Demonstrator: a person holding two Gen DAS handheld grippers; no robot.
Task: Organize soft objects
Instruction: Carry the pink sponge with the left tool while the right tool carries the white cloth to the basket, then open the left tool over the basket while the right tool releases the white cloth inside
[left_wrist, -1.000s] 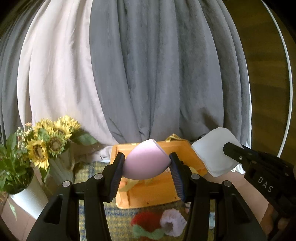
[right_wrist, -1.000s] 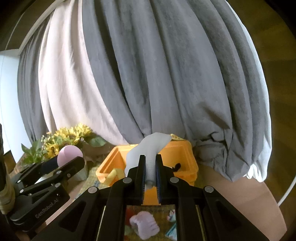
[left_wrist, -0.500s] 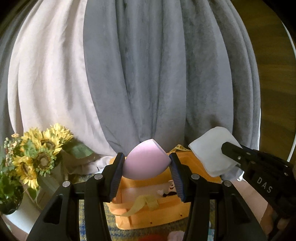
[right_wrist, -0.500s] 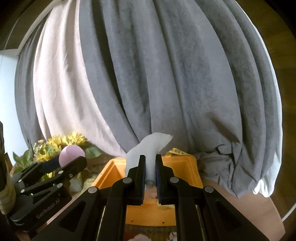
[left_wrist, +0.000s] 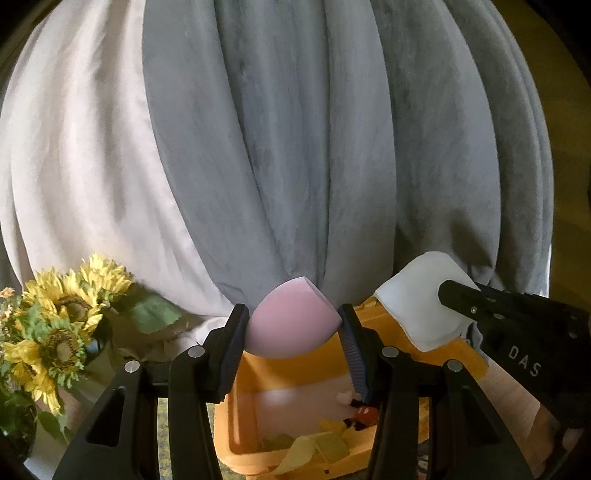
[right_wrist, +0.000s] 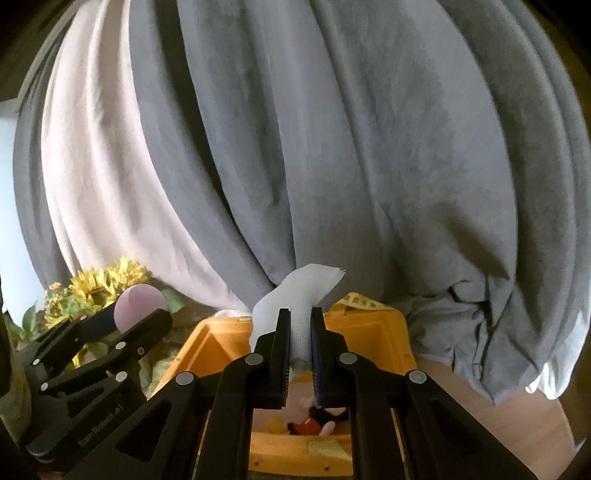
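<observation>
Both wrist views face forward — sharing the orange bin close below.

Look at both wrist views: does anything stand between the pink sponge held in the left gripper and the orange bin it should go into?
Nothing visible does. The left gripper holds the pink sponge above the orange bin, whose near left floor looks bare. The right gripper, clamping the white cloth, is off to the side.

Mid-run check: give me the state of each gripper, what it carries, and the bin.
left gripper: shut on pink sponge, above the bin.
right gripper: shut on white cloth, above the bin.
orange bin: open-topped, holding a small plush toy and yellow pieces.
</observation>
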